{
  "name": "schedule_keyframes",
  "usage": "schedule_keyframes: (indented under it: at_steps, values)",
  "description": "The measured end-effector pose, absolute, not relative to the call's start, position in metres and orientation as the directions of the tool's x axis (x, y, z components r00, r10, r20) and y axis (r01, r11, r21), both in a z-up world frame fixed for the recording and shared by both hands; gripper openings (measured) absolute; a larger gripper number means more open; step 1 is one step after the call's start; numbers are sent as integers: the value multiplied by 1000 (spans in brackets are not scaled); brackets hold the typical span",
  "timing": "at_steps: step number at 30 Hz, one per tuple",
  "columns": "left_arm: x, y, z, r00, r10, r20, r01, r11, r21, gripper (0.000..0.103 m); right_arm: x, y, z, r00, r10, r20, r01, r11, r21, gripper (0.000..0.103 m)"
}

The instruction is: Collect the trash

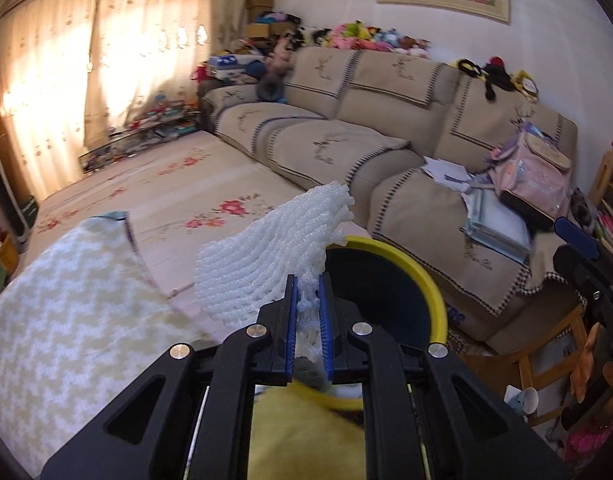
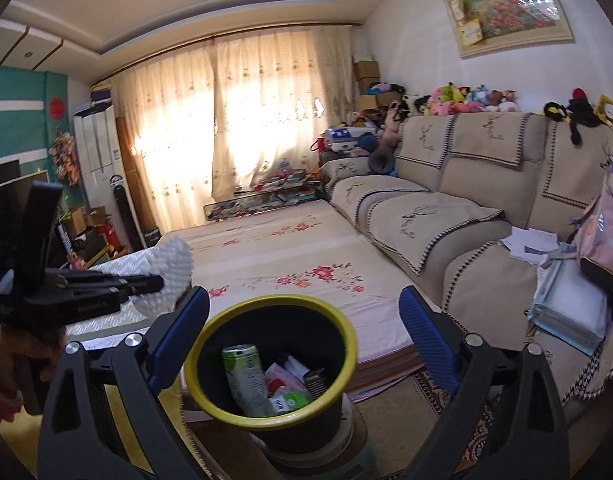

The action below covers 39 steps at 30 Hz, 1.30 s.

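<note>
Living room, sofa (image 2: 446,200) at 2 o'clock | my left gripper (image 1: 308,284) clamps white foam netting (image 1: 266,248) just left of bin (image 2: 210,344) | my right gripper (image 2: 304,300), jaws spread, empty, bin at 6 o'clock

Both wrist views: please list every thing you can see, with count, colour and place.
white foam net sleeve: one, white, clamped in left gripper
black bin with yellow rim: one, below right gripper, trash inside
green drink can: one, inside bin
beige sofa: one, right side
floral bed sheet: one, cream, centre
pink backpack: one, on sofa
plush toys: many, mixed colours, sofa top
left gripper: shut on sleeve
right gripper: open, empty
</note>
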State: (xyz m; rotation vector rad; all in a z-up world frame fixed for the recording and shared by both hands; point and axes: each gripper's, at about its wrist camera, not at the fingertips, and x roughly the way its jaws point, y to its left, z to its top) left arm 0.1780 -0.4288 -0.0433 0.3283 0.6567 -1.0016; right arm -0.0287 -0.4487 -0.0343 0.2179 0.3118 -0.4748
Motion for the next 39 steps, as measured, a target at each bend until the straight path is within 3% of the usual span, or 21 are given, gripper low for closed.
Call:
schedule_keyframes:
  at_steps: [6, 8, 9, 10, 12, 14, 19, 26, 33, 39]
  values:
    - [174, -490, -77, 282, -645, -711, 888, 456, -61, 13, -42, -466, -29, 838, -435, -329, 504, 848, 165, 91]
    - [174, -506, -90, 254, -637, -728, 894, 443, -75, 18, -44, -466, -27, 841, -435, -323, 503, 848, 169, 91]
    - [175, -513, -95, 243, -632, -736, 897, 436, -78, 30, -44, -464, -25, 842, -435, -320, 503, 848, 170, 91]
    - [176, -522, -103, 234, -614, -754, 898, 433, -74, 52, -44, -462, -23, 843, -435, -316, 502, 848, 171, 91]
    - [176, -526, -111, 244, -591, -769, 887, 456, -69, 70, -44, -459, -20, 848, -431, -308, 496, 850, 175, 91]
    - [175, -518, -108, 245, -598, -763, 879, 469, -85, 73, -44, -454, -17, 856, -422, -300, 484, 858, 174, 92]
    - [166, -444, -73, 360, -620, -697, 831, 552, -62, 94, -32, -434, -14, 877, -368, -309, 431, 886, 168, 93]
    - [144, -288, -24, 545, -576, -610, 675, 733, -89, 98, -12, -394, -12, 914, -258, -314, 319, 934, 159, 93]
    - [94, -145, -3, 762, -382, -523, 420, 906, -51, 98, 1, -346, -3, 937, -153, -314, 206, 968, 143, 96]
    - [53, -68, 11, 847, -236, -476, 245, 969, -44, 98, 6, -315, 9, 944, -70, -322, 117, 985, 129, 96]
